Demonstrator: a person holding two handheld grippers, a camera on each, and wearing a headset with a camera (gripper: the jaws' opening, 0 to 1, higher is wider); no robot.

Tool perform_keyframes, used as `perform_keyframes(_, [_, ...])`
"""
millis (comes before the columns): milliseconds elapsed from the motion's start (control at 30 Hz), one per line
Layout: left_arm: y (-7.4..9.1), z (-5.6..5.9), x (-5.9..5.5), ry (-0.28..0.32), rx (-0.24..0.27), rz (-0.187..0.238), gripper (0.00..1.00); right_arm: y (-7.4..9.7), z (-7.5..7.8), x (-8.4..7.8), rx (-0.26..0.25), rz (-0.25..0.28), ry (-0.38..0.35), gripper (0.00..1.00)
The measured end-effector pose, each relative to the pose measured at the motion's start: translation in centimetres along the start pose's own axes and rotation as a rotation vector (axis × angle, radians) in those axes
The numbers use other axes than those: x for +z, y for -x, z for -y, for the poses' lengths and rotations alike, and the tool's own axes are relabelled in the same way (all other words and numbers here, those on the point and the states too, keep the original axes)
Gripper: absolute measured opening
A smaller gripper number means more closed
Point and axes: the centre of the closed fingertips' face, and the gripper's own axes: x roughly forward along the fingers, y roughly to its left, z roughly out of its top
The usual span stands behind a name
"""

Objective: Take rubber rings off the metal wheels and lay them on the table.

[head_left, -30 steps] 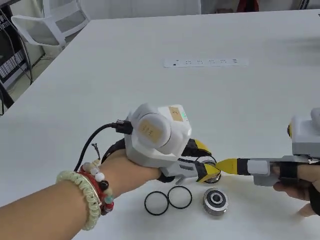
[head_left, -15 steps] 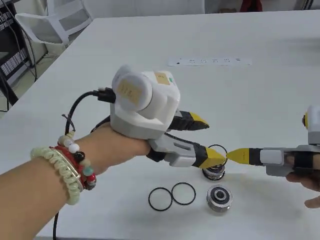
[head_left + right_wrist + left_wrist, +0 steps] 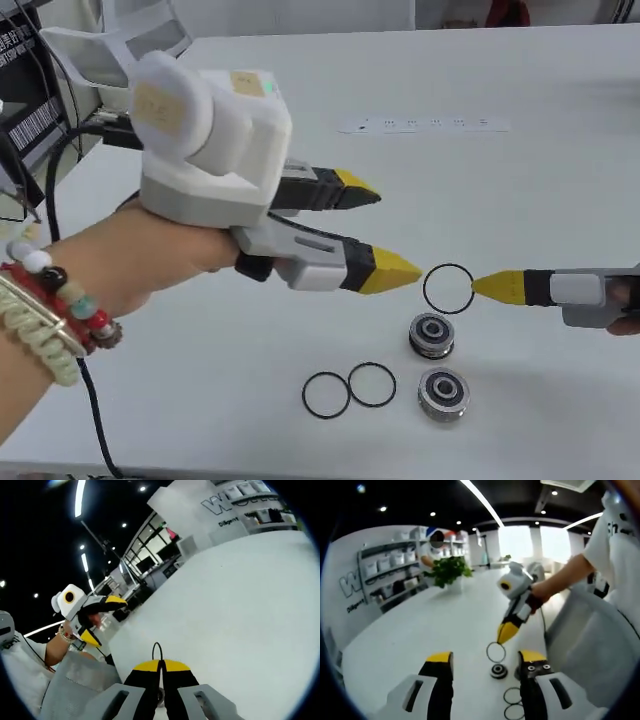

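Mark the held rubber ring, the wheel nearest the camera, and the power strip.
rubber ring [image 3: 424,289], head view, left arc of its band.
near wheel [image 3: 443,390], head view, hub face.
power strip [image 3: 423,125], head view, top face.

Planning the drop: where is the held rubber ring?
Head view, right of centre: the rubber ring hangs from the right gripper, above the farther metal wheel.

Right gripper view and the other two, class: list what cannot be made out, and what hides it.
Right gripper view: the right tool hides most of the rubber ring it pinches.
Head view: the right edge cuts off that tool's body.
Head view: the near metal wheel and far metal wheel are too small to tell whether any ring sits on them.
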Motion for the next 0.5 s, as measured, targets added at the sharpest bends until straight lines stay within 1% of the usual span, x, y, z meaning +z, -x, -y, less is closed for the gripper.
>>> perform_keyframes(100, [1.8, -0.3, -0.2, -0.016, 0.035, -0.008, 0.54, 0.2, -0.5, 0.6, 0.012, 0.000, 0.018, 0.00])
perform_keyframes(167, [2.8, -0.5, -0.3, -0.016, 0.056, -0.007, 0.55, 0.2, -0.7, 0.9, 0.016, -0.005, 0.027, 0.00])
perform_keyframes(233, [3.6, -0.5, -0.5, -0.003, 0.073, 0.000, 0.57, 0.3, -0.8, 1.0, 0.001, -0.018, 0.033, 0.00])
perform_keyframes(267, [4.3, -0.5, -0.6, 0.006, 0.088, 0.001, 0.57, 0.3, -0.8, 1.1, -0.010, -0.021, 0.044, 0.00])
perform_keyframes(300, [4.7, -0.5, -0.7, 0.009, 0.099, 0.002, 0.58, 0.4, -1.1, 1.3, -0.009, -0.025, 0.066, 0.00])
perform_keyframes(333, [5.4, -0.6, -0.9, 0.014, 0.120, 0.004, 0.58, 0.4, -1.3, 1.3, -0.006, -0.032, 0.086, 0.00])
perform_keyframes(367, [5.8, -0.6, -1.1, 0.017, 0.132, 0.005, 0.59, 0.4, -1.8, 1.4, 0.005, -0.040, 0.108, 0.00])
perform_keyframes(500, [7.9, -0.4, -2.2, 0.052, 0.180, 0.010, 0.60, 0.2, -3.1, 1.4, 0.027, -0.066, 0.146, 0.00])
